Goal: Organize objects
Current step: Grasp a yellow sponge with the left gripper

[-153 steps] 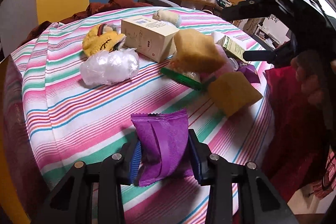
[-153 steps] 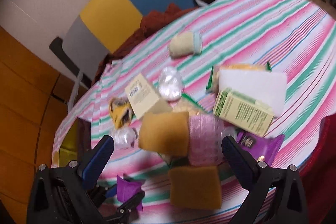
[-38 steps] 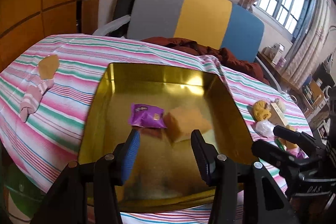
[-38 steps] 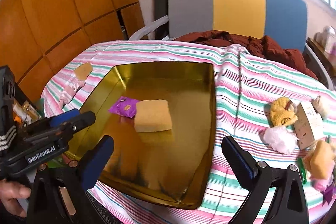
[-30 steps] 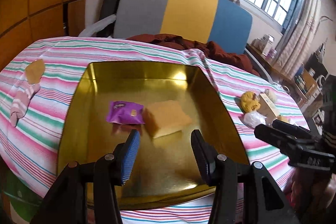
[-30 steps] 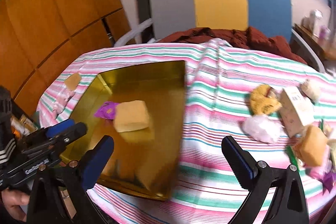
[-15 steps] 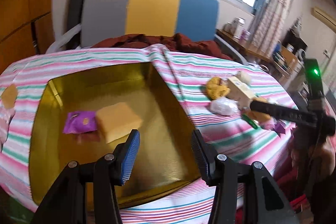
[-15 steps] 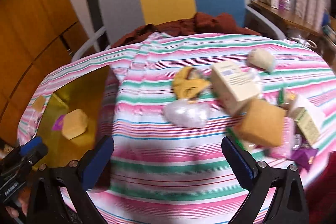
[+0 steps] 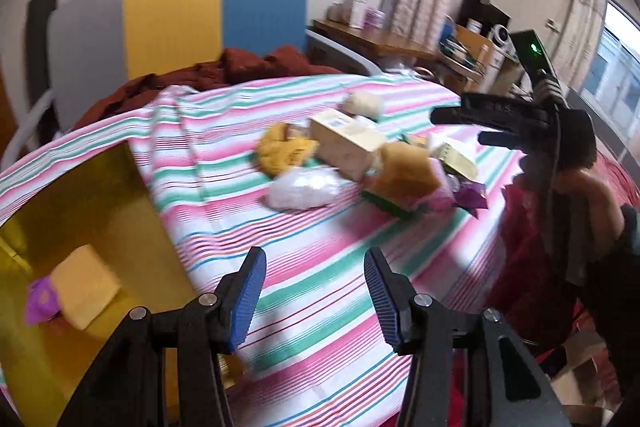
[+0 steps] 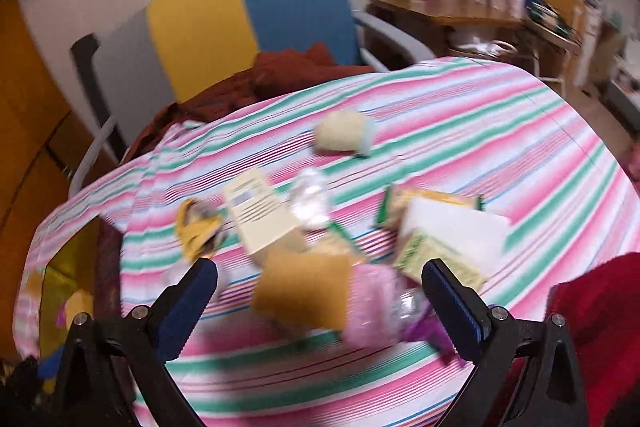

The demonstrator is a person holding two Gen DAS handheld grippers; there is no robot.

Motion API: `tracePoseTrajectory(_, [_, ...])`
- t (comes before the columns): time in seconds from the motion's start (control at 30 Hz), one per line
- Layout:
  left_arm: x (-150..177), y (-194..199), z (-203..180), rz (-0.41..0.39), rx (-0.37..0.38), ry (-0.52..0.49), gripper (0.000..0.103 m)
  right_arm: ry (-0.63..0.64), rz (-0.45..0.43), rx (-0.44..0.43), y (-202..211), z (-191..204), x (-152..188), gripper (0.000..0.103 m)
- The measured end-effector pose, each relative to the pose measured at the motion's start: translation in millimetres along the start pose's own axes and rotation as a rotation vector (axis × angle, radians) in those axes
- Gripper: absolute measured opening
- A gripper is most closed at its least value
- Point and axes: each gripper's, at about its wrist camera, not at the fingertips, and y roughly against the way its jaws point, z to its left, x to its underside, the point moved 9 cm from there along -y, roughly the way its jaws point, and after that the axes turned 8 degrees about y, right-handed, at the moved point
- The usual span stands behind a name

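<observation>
The sponge (image 10: 302, 291), next in the pile on the surface (image 10: 500, 115) near its right edge, looks light and soft, so it should squash a little; I would take it across its flat sides. It is a tan block, touching the box (image 10: 260, 219) and the pink wrap (image 10: 372, 307). Left tongs (image 9: 312, 297) are partly open and empty; right tongs (image 10: 320, 301) are wide open and empty, just above the sponge. The tray (image 9: 52, 195) already holds another sponge
</observation>
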Motion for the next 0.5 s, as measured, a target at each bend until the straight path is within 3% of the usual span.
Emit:
tracePoseTrajectory(0.17, [-9.1, -27.5, -28.9, 0.032, 0.051, -0.029, 0.052, -0.124, -0.038, -0.008, -7.3, -33.9, 0.0, 0.103])
tracePoseTrajectory(0.33, [-18.8, -57.8, -59.4, 0.068, 0.106, -0.070, 0.054, -0.247, -0.116, -0.075, 2.8, -48.5, -4.9, 0.103])
tracePoseTrajectory(0.4, [-21.2, -67.9, -69.7, 0.081, 0.127, -0.084, 0.064, -0.285, -0.121, -0.112, 2.7, -51.2, -4.6, 0.103])
tracePoseTrajectory(0.5, [-25.7, -84.5, -82.9, 0.109, 0.168, -0.076, 0.069, -0.304, -0.116, -0.135, 1.4, -51.3, -4.5, 0.103])
